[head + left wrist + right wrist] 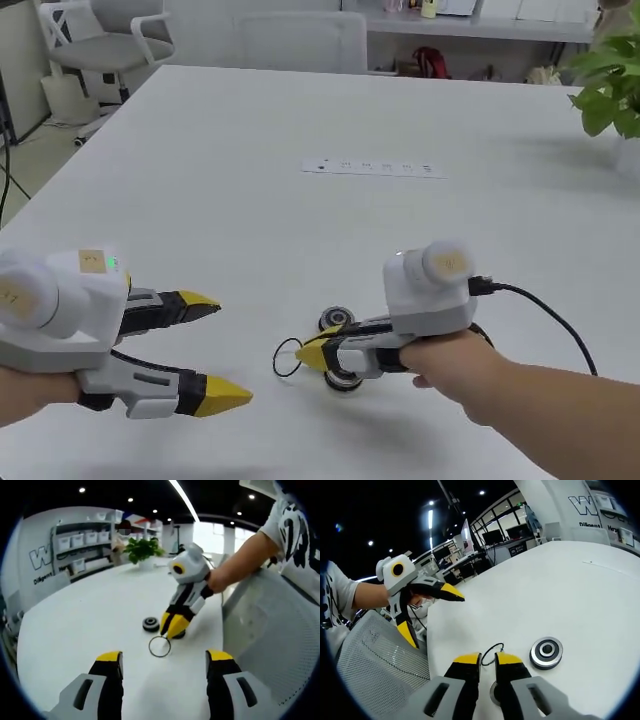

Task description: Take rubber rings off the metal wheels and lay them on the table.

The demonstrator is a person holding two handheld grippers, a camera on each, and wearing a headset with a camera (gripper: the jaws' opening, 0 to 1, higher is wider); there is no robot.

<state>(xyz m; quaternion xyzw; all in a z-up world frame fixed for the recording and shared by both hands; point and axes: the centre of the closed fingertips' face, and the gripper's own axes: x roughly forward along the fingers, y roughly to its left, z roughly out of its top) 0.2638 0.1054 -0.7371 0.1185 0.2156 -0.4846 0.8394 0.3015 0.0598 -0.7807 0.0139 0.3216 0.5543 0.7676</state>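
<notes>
Thin black rubber ring point(287, 358), seemingly off its wheel, on the table point(300, 230); metal wheel point(336, 319) flat nearby, second wheel point(343, 381) half-hidden.

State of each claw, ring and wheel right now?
left claw: open, empty, above the table.
right claw: shut on the rubber ring.
rubber ring: free of any wheel, one edge pinched.
far wheel: flat on table, untouched.
near wheel: under right claw, partly hidden.
</notes>
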